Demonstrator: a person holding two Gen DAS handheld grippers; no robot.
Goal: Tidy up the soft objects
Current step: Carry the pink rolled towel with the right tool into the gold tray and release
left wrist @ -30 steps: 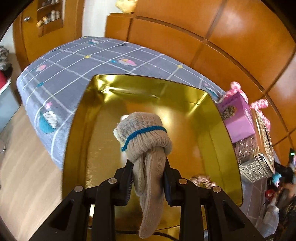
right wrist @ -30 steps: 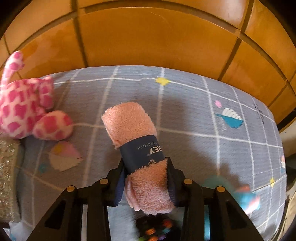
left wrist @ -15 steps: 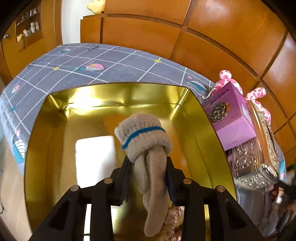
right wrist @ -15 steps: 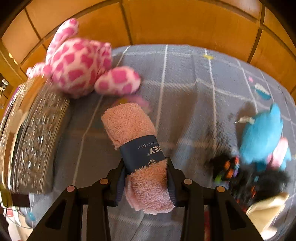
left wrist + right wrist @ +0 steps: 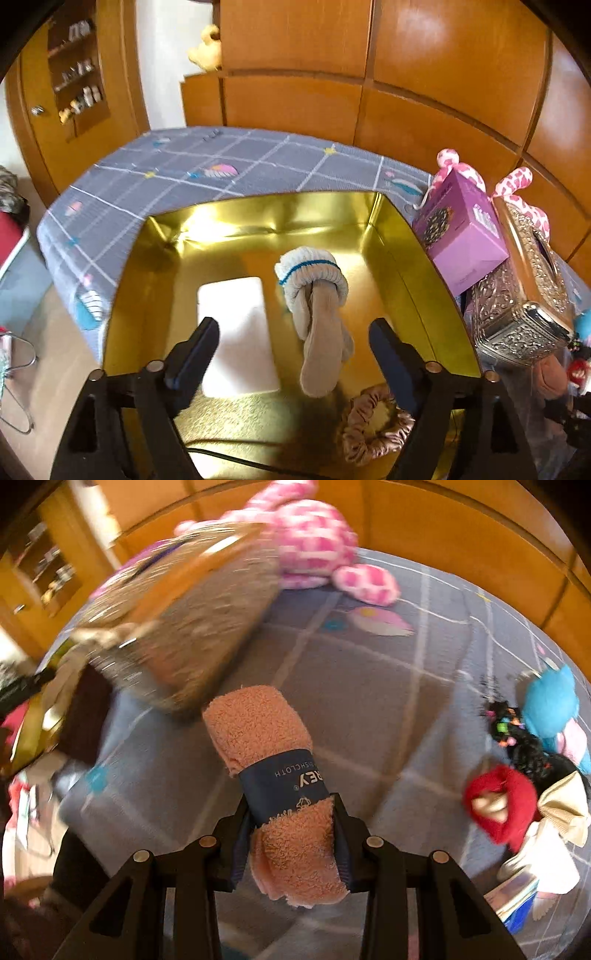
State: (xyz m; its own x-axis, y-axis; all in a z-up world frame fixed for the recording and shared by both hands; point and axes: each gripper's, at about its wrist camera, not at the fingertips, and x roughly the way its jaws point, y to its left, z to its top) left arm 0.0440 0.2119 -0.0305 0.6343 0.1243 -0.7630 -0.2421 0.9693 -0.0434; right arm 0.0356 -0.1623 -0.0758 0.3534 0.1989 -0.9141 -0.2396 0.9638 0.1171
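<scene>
In the left wrist view a rolled beige sock [image 5: 317,314] with a blue stripe lies inside the gold box [image 5: 406,251], free of the fingers. My left gripper [image 5: 291,354] is open above the box, its jaws wide apart on either side of the sock. A brown scrunchie [image 5: 373,428] lies at the box's near right. In the right wrist view my right gripper [image 5: 291,834] is shut on a rolled pink dishcloth [image 5: 266,746] with a dark blue paper band, held above the grey checked bedspread [image 5: 388,701].
A purple carton [image 5: 461,236] and an ornate silver tissue box [image 5: 524,295] stand right of the gold box. A pink spotted plush [image 5: 325,542] lies at the back. A blue plush [image 5: 550,701], a red-haired doll [image 5: 498,805] and black hair ties [image 5: 517,738] lie at the right. Wooden panels back the bed.
My left gripper has opened and let go of the sock, which now lies in the gold box. My right gripper has swung left with the dishcloth, toward the silver tissue box.
</scene>
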